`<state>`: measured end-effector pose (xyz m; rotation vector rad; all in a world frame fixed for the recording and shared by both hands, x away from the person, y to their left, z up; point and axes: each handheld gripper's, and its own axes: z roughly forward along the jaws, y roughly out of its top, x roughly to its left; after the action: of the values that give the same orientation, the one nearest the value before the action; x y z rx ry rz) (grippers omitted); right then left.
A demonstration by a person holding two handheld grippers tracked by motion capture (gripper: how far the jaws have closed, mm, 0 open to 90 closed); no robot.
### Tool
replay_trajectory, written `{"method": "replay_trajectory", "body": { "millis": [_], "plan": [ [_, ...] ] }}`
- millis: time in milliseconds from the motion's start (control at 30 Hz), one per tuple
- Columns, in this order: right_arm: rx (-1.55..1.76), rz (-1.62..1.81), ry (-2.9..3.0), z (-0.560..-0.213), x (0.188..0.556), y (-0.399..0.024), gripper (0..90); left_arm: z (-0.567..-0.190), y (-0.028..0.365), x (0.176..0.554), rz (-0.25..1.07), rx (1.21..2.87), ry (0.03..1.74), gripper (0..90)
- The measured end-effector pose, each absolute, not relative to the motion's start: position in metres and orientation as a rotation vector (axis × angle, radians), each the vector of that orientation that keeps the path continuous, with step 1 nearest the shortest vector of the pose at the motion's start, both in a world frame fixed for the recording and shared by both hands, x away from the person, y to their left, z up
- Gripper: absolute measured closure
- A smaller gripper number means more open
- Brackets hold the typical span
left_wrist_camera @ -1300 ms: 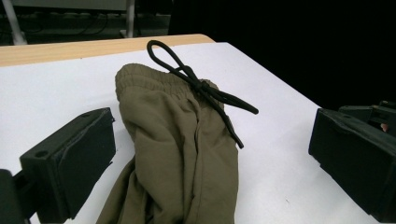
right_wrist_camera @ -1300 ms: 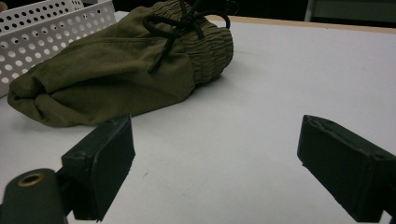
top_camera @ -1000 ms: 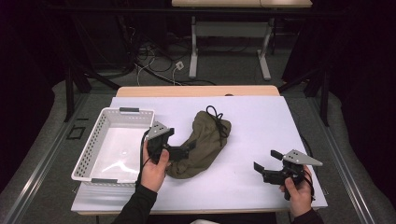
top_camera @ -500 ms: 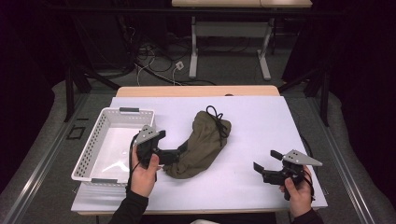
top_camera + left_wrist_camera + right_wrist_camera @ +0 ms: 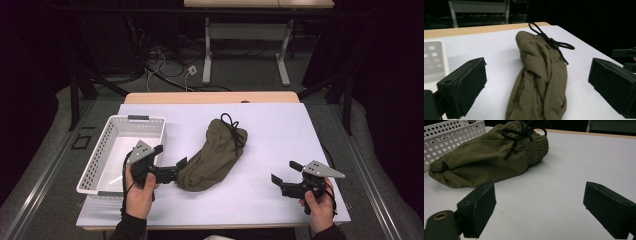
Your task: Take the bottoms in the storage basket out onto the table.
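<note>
An olive drawstring bag point(image 5: 215, 155) lies slantwise on the white table top point(image 5: 280, 135), its gathered mouth and black cord point(image 5: 231, 127) at the far end. My left gripper point(image 5: 171, 155) is at the bag's near left end, open. In the left gripper view the bag point(image 5: 541, 75) lies lengthwise between the two spread jaws of that gripper point(image 5: 536, 85), which do not press it. My right gripper point(image 5: 286, 172) rests open near the front right of the table, well clear of the bag. In the right gripper view this gripper point(image 5: 541, 207) faces the bag point(image 5: 486, 157) across bare table.
A white perforated basket point(image 5: 100, 165) stands at the table's left, just behind my left hand, and its wall point(image 5: 449, 135) appears beyond the bag in the right gripper view. Dark floor, cables and desk legs lie beyond the table's far edge.
My left gripper has drawn back to the left and toward the person, away from the bag's side, with its jaws now pointing at the bag's near end. The right gripper has stayed put.
</note>
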<state>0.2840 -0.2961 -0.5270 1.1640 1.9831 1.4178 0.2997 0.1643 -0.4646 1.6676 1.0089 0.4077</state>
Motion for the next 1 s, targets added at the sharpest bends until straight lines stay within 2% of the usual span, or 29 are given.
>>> {"method": "replay_trajectory", "body": {
  "millis": [567,1000],
  "plan": [
    [1.162,1.421,1.98,-0.527,0.284,-0.297,10.9,-0.48,0.2,0.299,0.45,1.595,1.11,2.1],
    [1.164,1.419,1.984,-0.527,0.285,-0.297,10.9,-0.483,0.205,0.302,0.458,1.584,1.138,2.4]
  ]
}}
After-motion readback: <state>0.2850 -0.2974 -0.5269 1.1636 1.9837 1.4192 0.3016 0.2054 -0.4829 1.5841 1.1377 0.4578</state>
